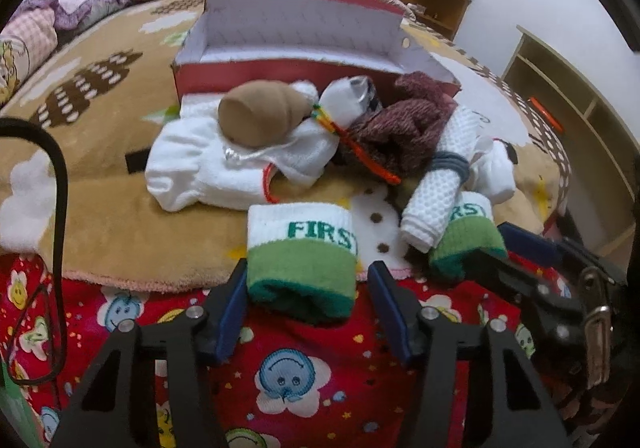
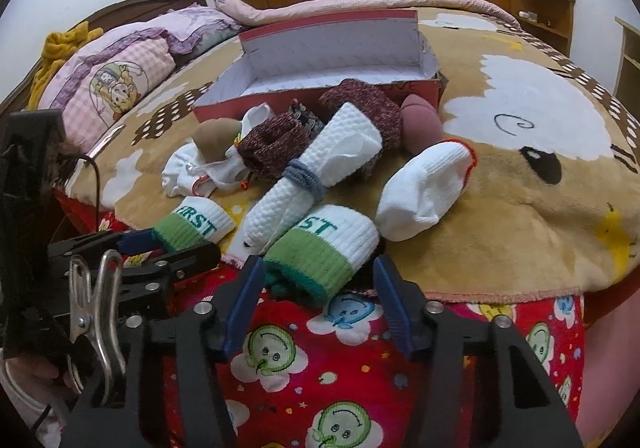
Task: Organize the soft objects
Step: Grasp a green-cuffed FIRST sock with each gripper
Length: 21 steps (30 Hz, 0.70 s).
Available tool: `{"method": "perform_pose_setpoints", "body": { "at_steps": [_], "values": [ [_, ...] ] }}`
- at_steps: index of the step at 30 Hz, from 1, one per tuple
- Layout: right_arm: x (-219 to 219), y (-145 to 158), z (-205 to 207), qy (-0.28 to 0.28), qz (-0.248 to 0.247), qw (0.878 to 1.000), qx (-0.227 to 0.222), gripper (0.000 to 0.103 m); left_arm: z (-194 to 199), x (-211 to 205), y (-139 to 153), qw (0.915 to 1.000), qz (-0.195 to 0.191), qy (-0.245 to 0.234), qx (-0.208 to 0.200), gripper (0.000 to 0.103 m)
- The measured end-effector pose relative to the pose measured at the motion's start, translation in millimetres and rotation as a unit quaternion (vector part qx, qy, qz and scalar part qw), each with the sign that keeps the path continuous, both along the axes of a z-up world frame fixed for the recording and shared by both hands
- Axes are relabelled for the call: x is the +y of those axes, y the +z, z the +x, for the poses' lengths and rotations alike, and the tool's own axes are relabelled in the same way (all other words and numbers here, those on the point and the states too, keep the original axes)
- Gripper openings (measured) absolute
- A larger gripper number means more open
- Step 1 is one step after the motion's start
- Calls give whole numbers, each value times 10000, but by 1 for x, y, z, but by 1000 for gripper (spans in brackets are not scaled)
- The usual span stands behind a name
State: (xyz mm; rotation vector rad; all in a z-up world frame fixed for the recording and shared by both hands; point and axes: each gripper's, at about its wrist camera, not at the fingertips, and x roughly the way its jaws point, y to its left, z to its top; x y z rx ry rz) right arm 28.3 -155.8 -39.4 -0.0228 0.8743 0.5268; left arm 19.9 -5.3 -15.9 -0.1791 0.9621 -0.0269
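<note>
A white-and-green "FIRST" wristband (image 1: pixel 302 256) lies at the blanket's near edge between the fingers of my left gripper (image 1: pixel 308 276). The left pad is at its side and a small gap shows on the right. A second matching wristband (image 2: pixel 324 248) sits between the blue pads of my right gripper (image 2: pixel 318 272), unsqueezed. Behind them lies a pile: a rolled white towel (image 2: pixel 320 168) tied with a grey band, a maroon knit piece (image 2: pixel 272 144), a brown sock ball (image 1: pixel 256 116) and white gloves (image 1: pixel 200 168). The open red shoebox (image 1: pixel 304 68) stands behind the pile.
Everything rests on a tan plush blanket (image 2: pixel 520 184) over a red cartoon sheet (image 2: pixel 360 360). A white glove (image 2: pixel 424 192) and a pink roll (image 2: pixel 420 120) lie right of the pile. Pillows (image 2: pixel 116 88) are at far left, a wooden shelf (image 1: pixel 580 116) at right. A black cable (image 1: pixel 60 184) hangs left.
</note>
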Motion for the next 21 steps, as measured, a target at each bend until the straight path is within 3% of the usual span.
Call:
{"method": "perform_pose_setpoints", "body": {
  "at_steps": [21],
  "values": [
    [11, -21, 19, 6, -7, 9982, 603, 55, 4, 8, -12, 9997, -228, 8, 72, 65]
  ]
}}
